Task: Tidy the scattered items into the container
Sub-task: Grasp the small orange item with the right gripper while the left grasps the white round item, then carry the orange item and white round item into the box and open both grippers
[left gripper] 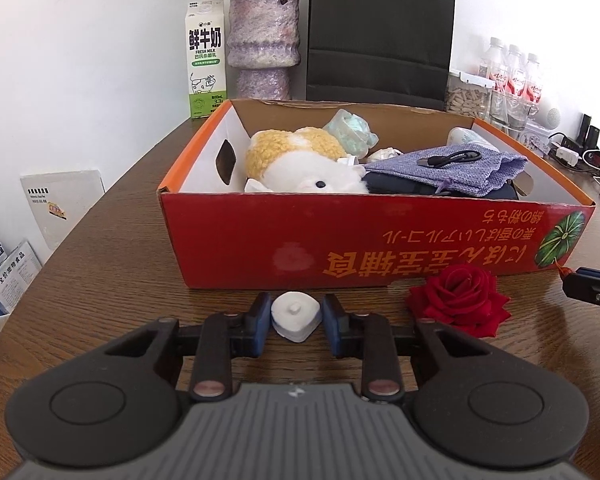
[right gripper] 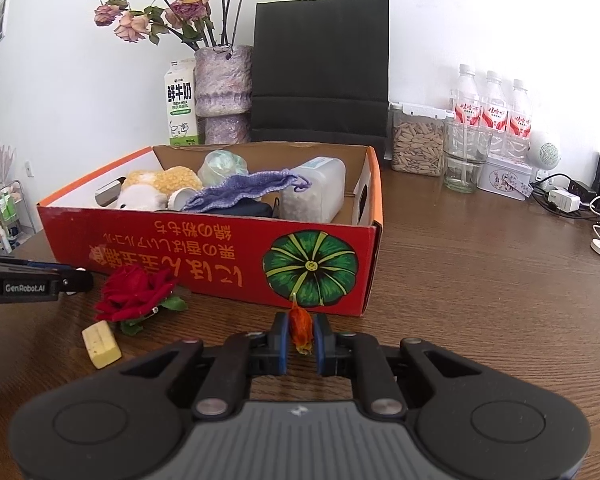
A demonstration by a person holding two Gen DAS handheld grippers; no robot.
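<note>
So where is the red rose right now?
The red rose lies on the table before the red box, between the left gripper and right gripper.

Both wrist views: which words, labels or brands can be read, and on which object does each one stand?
"鲜牛奶" and "FRESH MILK": milk carton.
"GenRobot.AI": side of the left claw, seen in the right wrist view.
Orange characters, printed upside down: front wall of the red box; not reliably readable.
Red labels on the water bottles: too small.
Packets at the left edge: blurred.

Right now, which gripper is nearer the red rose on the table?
Left. The left gripper sits beside the red rose, around a white cap; the right gripper is farther off, holding an orange scrap.
</note>
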